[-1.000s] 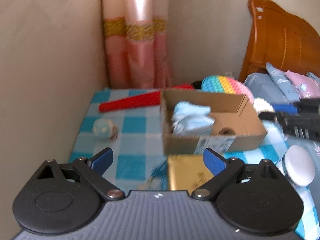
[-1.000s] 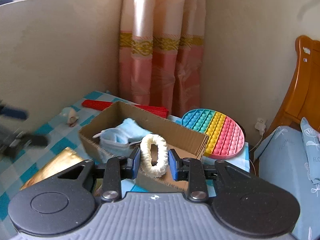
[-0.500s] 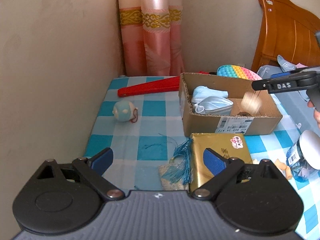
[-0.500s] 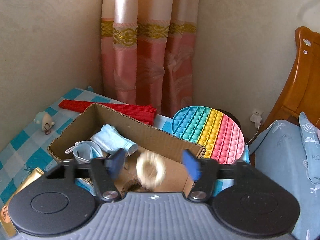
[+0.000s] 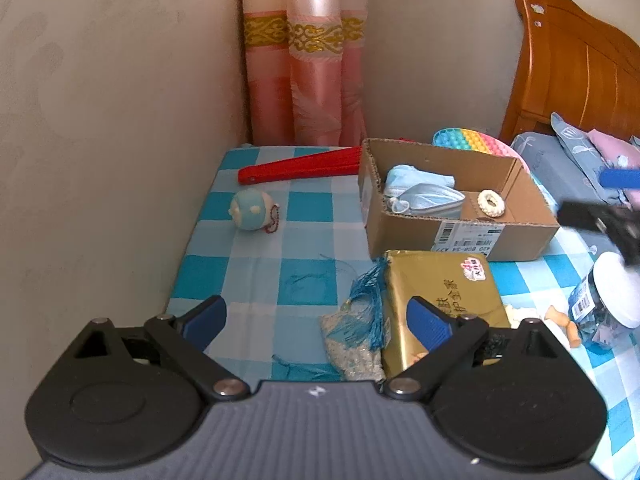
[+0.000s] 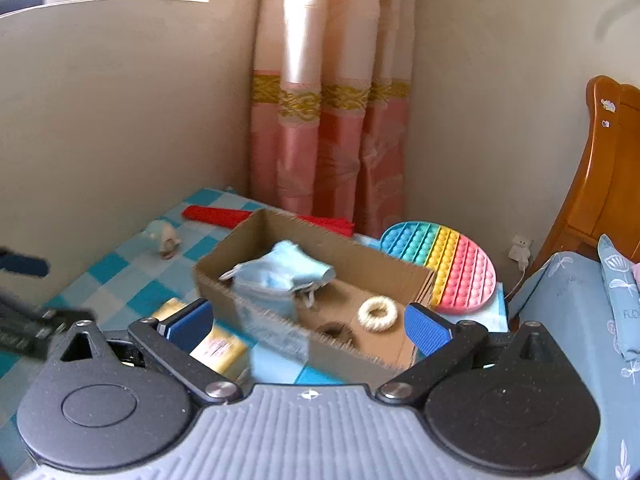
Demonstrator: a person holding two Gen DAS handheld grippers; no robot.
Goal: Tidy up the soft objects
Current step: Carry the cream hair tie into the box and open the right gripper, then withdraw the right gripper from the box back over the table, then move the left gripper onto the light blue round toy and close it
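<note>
Right gripper (image 6: 308, 326): the jaws stand wide apart and have just been opening; nothing is between the blue pads, which hang over the near wall of the cardboard box.
Left gripper (image 5: 316, 320): the jaws stand wide apart with nothing held; it hovers above the checked cloth, the right pad over the gold packet.
White scrunchie (image 6: 377, 314): it lies flat on the floor of the box, in the part near the right end, free of both grippers. In the left wrist view it sits just beside the face masks (image 5: 491, 203).
Face masks (image 6: 280, 278): a light blue heap inside the box, at the left half, with loops hanging out.
Cardboard box (image 5: 504, 236): open at the top, it stands on the checked cloth and has a printed label on the near wall.
Gold packet (image 5: 436, 292): it lies flat just in front of the box, with a small sticker on the top.
Blue tassel (image 5: 366, 304): it lies against the left edge of the gold packet, on top of a small beaded pouch.
Small plush ball (image 5: 252, 211): pale blue and cream, alone on the cloth to the left of the box, well apart from it.
Red folded fan (image 5: 300, 168): it lies behind the plush ball, reaching to the far left corner of the box.
Rainbow pop toy (image 6: 444, 264): round, leaning behind the right end of the box.
Jar with white lid (image 5: 608, 300): lies at the right edge of the cloth.
</note>
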